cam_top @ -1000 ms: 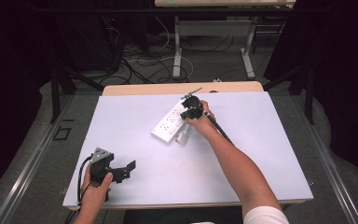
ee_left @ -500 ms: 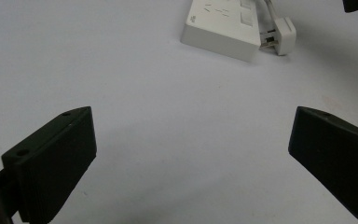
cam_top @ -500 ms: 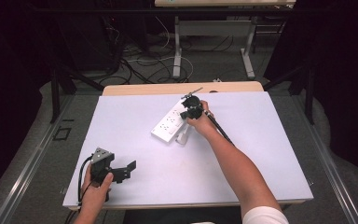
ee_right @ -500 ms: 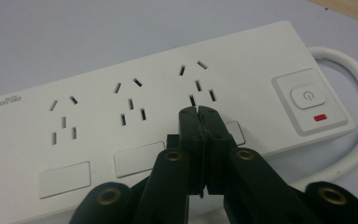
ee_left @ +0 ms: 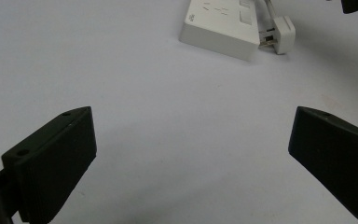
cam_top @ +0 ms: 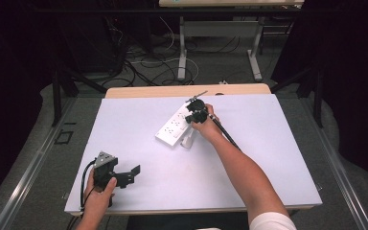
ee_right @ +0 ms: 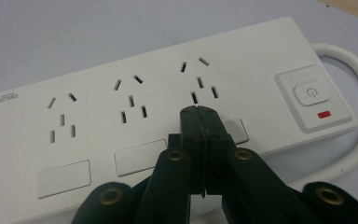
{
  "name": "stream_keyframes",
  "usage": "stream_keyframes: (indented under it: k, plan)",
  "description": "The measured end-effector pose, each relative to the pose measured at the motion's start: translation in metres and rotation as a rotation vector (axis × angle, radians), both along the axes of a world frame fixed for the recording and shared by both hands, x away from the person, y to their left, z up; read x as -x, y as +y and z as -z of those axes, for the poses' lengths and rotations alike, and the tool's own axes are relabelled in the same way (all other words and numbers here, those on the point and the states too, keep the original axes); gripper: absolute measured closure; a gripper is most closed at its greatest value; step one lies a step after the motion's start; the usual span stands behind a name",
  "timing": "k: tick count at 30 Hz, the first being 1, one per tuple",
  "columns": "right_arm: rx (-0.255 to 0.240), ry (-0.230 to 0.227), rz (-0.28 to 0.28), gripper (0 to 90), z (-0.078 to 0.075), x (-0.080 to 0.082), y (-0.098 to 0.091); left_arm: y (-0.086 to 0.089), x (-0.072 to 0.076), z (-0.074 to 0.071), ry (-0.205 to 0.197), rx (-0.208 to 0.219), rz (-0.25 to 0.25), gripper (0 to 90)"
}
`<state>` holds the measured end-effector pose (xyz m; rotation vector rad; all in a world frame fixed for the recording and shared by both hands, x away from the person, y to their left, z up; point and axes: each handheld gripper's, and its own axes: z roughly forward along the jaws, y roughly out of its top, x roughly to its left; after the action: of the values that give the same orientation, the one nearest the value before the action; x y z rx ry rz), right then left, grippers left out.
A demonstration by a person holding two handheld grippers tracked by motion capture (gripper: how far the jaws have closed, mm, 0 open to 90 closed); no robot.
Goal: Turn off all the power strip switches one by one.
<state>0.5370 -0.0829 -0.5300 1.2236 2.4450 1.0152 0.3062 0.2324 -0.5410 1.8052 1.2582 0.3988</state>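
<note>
Almost nothing had changed from a second before. The right claw (cam_top: 195, 113) stayed in the same spot over the white power strip (cam_top: 174, 126), and the left claw (cam_top: 124, 176) stayed low on the tabletop (cam_top: 278, 143), near the person's side. So the work looked stuck at one small step, most likely a press or a poke on the strip, and not yet done.

In the right gripper view, the right claw (ee_right: 200, 122) was clenched with nothing between its two jaws. Its tip sat right at the strip (ee_right: 135, 116), just below the socket nearest the switch and beside one of the little flat covers. I could not tell if it was really touching.

The left claw (ee_left: 191, 154) was wide open and held nothing. The strip (ee_left: 223, 25) lay well ahead of it, far off.

Counting things: there was one power strip. It had three sockets (ee_right: 129, 99) in a row, three flat covers (ee_right: 63, 178) under them, one switch (ee_right: 311, 94) and one small red light (ee_right: 325, 113). One white cord (ee_right: 354, 116) curled out of the switch end. One white plug (ee_left: 279, 39) lay just beside the strip. There were two claws, one in each hand.
</note>
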Motion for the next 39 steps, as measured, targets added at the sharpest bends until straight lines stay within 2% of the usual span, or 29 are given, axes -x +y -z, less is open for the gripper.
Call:
stream_keyframes:
  k: [9, 13, 14, 15, 16, 22, 24, 28, 30, 31, 32, 34, 39]
  plan:
    - [0.028, 0.006, -0.001, 90.0, -0.002, 0.001, 0.0, 0.0, 0.0, 0.001, -0.003, 0.002, -0.004, 0.8]
    - [0.02, 0.003, -0.004, 90.0, -0.002, 0.002, 0.0, 0.0, 0.0, 0.0, 0.002, 0.0, 0.0, 0.8]
    - [0.025, 0.021, 0.004, 90.0, -0.004, 0.003, 0.001, 0.0, 0.0, 0.001, -0.001, 0.001, -0.003, 0.8]
    - [0.019, 0.0, -0.013, 90.0, -0.004, 0.003, 0.0, 0.0, -0.001, 0.001, -0.003, 0.002, -0.004, 0.8]
    - [0.021, -0.001, -0.008, 90.0, -0.005, 0.004, 0.001, 0.0, 0.0, 0.001, 0.001, 0.001, -0.001, 0.8]
    - [0.015, 0.003, -0.029, 90.0, -0.007, 0.007, 0.003, 0.0, -0.001, 0.001, 0.003, -0.001, 0.0, 0.8]
    - [0.008, 0.01, -0.019, 90.0, -0.008, 0.008, 0.004, 0.0, -0.001, 0.001, 0.002, 0.0, -0.001, 0.8]
    - [-0.004, -0.002, -0.044, 89.8, -0.008, 0.01, 0.006, 0.0, -0.001, 0.001, 0.004, -0.002, 0.0, 0.8]
    - [0.015, 0.017, -0.058, 89.5, -0.01, 0.012, 0.007, 0.0, -0.001, 0.001, 0.004, -0.001, -0.002, 0.9]
    - [-0.006, 0.005, -0.057, 89.5, -0.008, 0.013, 0.008, 0.0, -0.001, 0.001, 0.004, -0.002, 0.001, 0.9]
    - [0.01, 0.021, -0.063, 89.5, -0.01, 0.014, 0.009, 0.0, -0.001, 0.001, 0.001, -0.001, -0.003, 0.8]
    - [-0.007, 0.01, -0.074, 89.4, -0.008, 0.015, 0.011, 0.0, -0.001, 0.001, 0.003, -0.003, 0.0, 0.8]
    - [-0.005, 0.009, -0.087, 88.7, -0.007, 0.018, 0.014, 0.0, -0.001, 0.001, 0.001, -0.004, -0.001, 0.9]
